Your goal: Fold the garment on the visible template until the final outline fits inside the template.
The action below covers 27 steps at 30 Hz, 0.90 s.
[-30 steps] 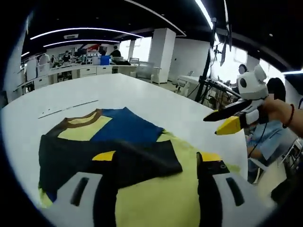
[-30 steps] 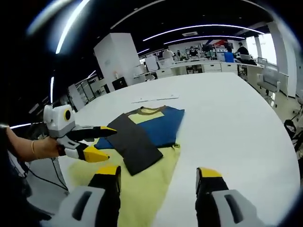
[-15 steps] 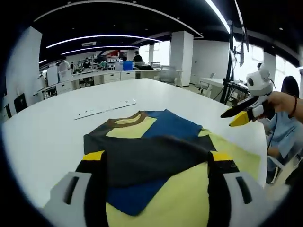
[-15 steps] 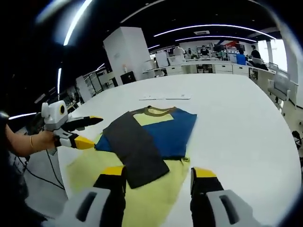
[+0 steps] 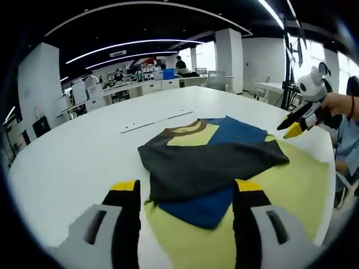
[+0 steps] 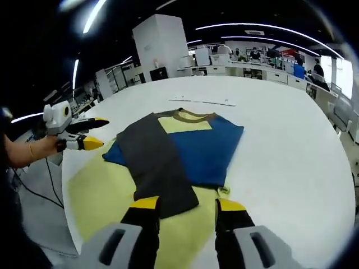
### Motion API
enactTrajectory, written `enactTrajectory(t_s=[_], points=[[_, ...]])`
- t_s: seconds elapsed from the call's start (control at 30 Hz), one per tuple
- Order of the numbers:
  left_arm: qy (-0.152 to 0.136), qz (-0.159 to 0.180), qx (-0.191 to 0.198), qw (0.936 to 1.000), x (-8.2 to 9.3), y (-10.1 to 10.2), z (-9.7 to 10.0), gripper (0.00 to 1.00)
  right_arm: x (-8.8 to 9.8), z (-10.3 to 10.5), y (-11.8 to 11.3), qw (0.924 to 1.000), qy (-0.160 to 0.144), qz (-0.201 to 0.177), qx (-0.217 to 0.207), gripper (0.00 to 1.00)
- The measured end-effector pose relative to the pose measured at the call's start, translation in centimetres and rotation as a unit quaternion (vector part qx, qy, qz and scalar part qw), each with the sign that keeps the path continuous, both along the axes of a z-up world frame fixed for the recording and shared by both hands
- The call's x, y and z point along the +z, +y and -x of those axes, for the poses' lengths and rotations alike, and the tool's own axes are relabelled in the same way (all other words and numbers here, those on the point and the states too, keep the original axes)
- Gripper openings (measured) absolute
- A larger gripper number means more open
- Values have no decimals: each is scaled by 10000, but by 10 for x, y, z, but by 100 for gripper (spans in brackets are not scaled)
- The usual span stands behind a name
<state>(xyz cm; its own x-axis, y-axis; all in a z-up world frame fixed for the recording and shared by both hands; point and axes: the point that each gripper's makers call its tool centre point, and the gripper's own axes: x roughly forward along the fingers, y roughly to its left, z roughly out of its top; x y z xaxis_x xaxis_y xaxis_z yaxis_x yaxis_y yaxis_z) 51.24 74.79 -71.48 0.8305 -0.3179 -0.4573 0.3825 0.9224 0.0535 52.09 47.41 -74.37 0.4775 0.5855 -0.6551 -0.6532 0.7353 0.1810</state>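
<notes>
the garment lies on the white table, partly folded: a dark grey panel is laid across the blue and yellow front, with the brown collar towards the far side. under it lies the pale yellow template, which the fabric overlaps at its near end and leaves bare over a wide strip.

since a second ago both views have swung round the cloth while the fold itself looks the same, so the cameras have moved rather than the shirt. the left gripper now hangs over the near blue hem, jaws apart with nothing between them. the right gripper sits over the end of the grey panel, likewise parted and empty; it has drawn closer to the cloth.

my reading — the hands are lining up for the next fold, since the blue hem reaches past the template's edge onto bare table.

no brand or print can be read on the shirt. a thin strip lies beyond the collar, its markings too small to make out.
</notes>
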Motion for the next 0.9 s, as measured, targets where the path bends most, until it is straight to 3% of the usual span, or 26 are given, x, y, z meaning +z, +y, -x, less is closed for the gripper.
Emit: enactTrajectory(t_s=[0.3,0.4,0.57,0.9], points=[[119,-244,254,9993,-18,29,-6,43,-16,-2,2,9996,151,220,105,28],[346,-419,294,9981,-31,35,-9,36,-20,-4,1,9994,180,295,87,25],[466,-614,285,9966,-44,41,-14,24,-24,-7,4,9992,162,349,86,18],[312,-794,150,9962,-46,39,-32,20,-28,-13,5,9991,184,370,-46,3]])
